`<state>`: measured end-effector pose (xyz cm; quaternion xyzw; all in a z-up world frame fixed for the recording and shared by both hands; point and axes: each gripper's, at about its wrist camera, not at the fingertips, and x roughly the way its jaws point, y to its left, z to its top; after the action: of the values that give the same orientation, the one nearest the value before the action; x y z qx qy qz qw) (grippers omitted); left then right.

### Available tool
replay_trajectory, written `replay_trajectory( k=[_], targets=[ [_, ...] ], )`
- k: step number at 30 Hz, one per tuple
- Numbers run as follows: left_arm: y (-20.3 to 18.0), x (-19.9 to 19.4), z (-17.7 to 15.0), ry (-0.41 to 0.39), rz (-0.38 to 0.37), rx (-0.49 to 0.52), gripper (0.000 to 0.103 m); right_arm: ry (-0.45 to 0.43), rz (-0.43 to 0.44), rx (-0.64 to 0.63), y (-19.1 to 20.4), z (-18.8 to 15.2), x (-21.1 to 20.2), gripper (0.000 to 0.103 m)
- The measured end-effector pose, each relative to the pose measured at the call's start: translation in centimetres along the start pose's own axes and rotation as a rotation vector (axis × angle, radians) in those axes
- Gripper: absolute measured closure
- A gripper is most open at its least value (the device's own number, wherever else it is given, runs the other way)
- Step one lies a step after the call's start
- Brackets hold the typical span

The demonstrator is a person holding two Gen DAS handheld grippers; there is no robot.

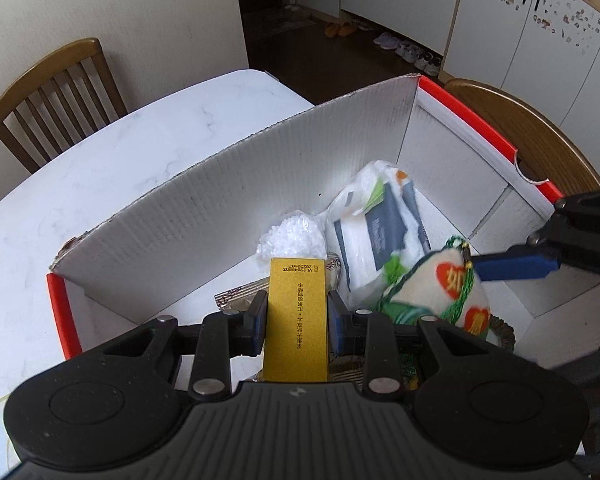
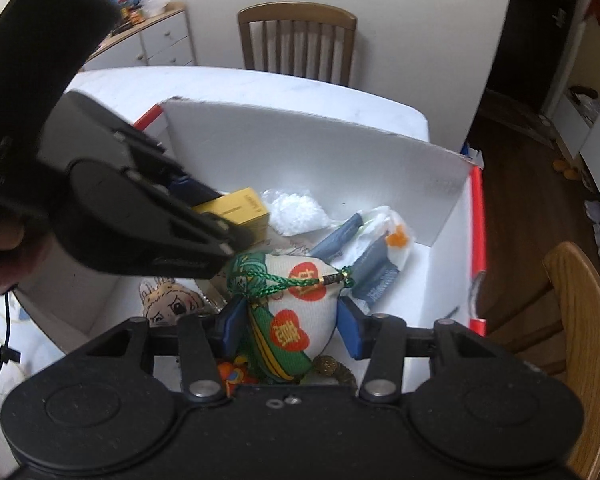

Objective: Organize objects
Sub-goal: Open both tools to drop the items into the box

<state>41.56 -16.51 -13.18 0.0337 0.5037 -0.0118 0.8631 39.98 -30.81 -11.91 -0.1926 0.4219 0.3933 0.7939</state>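
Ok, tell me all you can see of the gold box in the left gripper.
The gold box is a slim rectangular carton, matte yellow-gold card by its look, with a line of dark Chinese print along its length and a printed code at its far end. It looks closed and undented. The left gripper holds it by its long sides between blue pads, over the open white cardboard box, pointing away from the camera.

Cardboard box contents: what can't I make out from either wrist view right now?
- Left wrist: the gold box's lower end, hidden behind the left gripper; its printed text too small.
- Left wrist: the embroidered pouch, motion-blurred.
- Right wrist: the cartoon-face item, half hidden by both gripper bodies.
- Right wrist: the orange thing under the right gripper, mostly covered.
- Cardboard box floor: largely covered.
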Motion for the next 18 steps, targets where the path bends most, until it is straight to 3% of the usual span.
replay_trajectory(
  k=[15, 17, 18],
  targets=[
    [-0.3, -0.2, 0.0, -0.016, 0.003, -0.015, 0.072, 0.032, 0.022, 0.017, 0.4, -0.5, 0.5, 0.045],
    [-0.3, -0.5, 0.0, -0.023, 0.001, -0.018, 0.063, 0.027, 0.023, 0.02, 0.4, -0.5, 0.3, 0.042],
    [-0.4, -0.8, -0.1, -0.033, 0.006, -0.019, 0.051, 0.023, 0.024, 0.021, 0.5, -0.6, 0.2, 0.041]
  ],
)
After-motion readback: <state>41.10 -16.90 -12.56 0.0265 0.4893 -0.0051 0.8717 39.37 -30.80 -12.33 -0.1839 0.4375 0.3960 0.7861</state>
